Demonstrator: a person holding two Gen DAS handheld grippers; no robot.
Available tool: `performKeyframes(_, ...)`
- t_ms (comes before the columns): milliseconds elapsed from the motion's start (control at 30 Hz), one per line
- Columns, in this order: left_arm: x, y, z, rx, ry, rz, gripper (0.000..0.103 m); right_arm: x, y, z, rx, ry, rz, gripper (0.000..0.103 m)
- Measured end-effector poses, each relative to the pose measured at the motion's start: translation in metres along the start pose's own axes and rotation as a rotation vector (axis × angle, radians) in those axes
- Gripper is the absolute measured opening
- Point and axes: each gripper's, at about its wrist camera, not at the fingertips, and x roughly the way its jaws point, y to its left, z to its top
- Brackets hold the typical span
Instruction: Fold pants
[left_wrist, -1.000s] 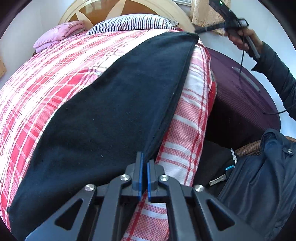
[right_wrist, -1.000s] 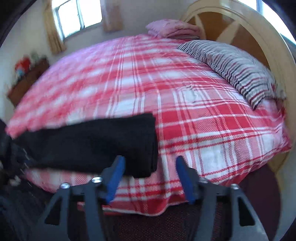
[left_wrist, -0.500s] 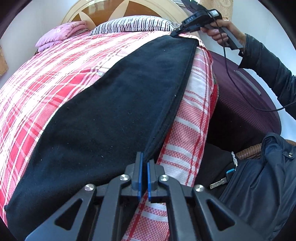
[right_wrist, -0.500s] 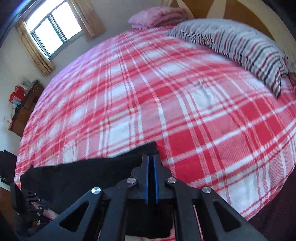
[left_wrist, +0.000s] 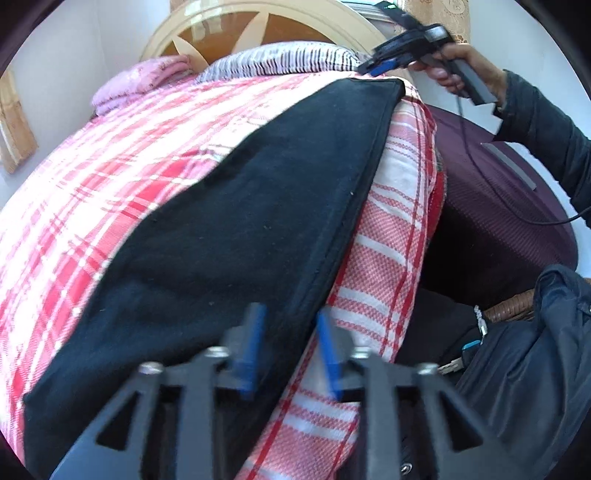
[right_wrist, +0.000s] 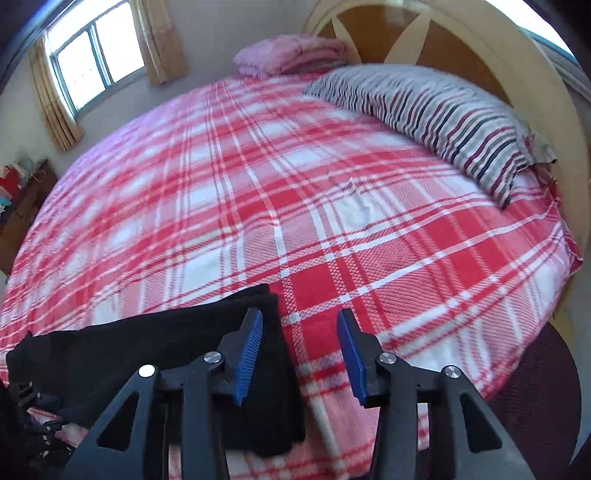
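Plaid bedspread (right_wrist: 332, 206) under flat black pants (left_wrist: 236, 229); both tongs (left_wrist: 290, 350) (right_wrist: 299, 354) just opened, empty.

**Daylit bedroom with a plaid-covered bed**

Ahead of the tool spreads a bed (right_wrist: 295, 177) under a red-and-white plaid cover. Beyond it curves a cream and brown wooden headboard (right_wrist: 461, 40), fronted by a striped pillow (right_wrist: 424, 107) and a folded pink blanket (right_wrist: 288, 55). Far left, a bright window (right_wrist: 92, 62) with tan curtains (right_wrist: 159, 40); walls pale.
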Motion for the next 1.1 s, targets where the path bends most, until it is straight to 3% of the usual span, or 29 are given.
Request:
performKeyframes(67, -0.011, 0.003, -0.005, -0.009, -0.030, 0.010, 0.047, -0.024, 0.008, -0.010, -0.029, -0.031, 0.064, 0.044)
performKeyframes(167, -0.024, 0.014, -0.014, -0.039, -0.055, 0.036, 0.057, -0.030, 0.026, -0.029, -0.094, 0.044, 0.199, 0.044)
performKeyframes(233, -0.024, 0.028, -0.024, -0.080, -0.038, 0.052, 0.059, -0.017, 0.036, -0.042, -0.134, 0.129, 0.190, 0.044)
performKeyframes(300, -0.017, 0.038, -0.035, -0.127, 0.005, 0.039, 0.059, 0.002, 0.038, -0.052, -0.151, 0.201, 0.115, 0.044)
performKeyframes(400, -0.019, 0.051, -0.055, -0.179, 0.015, 0.022, 0.059, -0.006, 0.043, -0.046, -0.162, 0.167, 0.102, 0.044)
performKeyframes(500, -0.037, 0.058, -0.069, -0.202, -0.003, 0.026, 0.059, -0.025, 0.070, -0.031, -0.177, 0.102, 0.177, 0.044)
performKeyframes(633, -0.053, 0.073, -0.088, -0.249, -0.023, 0.083, 0.059, -0.030, 0.151, -0.019, -0.294, 0.088, 0.325, 0.044)
performKeyframes(733, -0.054, 0.083, -0.110, -0.312, 0.003, 0.058, 0.060, -0.023, 0.220, -0.014, -0.382, 0.087, 0.412, 0.044)
performKeyframes(800, -0.057, 0.076, -0.119, -0.305, -0.013, 0.021, 0.071, -0.013, 0.279, -0.011, -0.440, 0.103, 0.481, 0.044)
performKeyframes(933, -0.063, 0.059, -0.130, -0.258, -0.015, 0.046, 0.073, 0.006, 0.368, -0.011, -0.508, 0.138, 0.556, 0.044)
performKeyframes(1100, -0.084, 0.060, -0.139, -0.244, -0.066, 0.075, 0.073, 0.025, 0.447, -0.033, -0.586, 0.217, 0.591, 0.044)
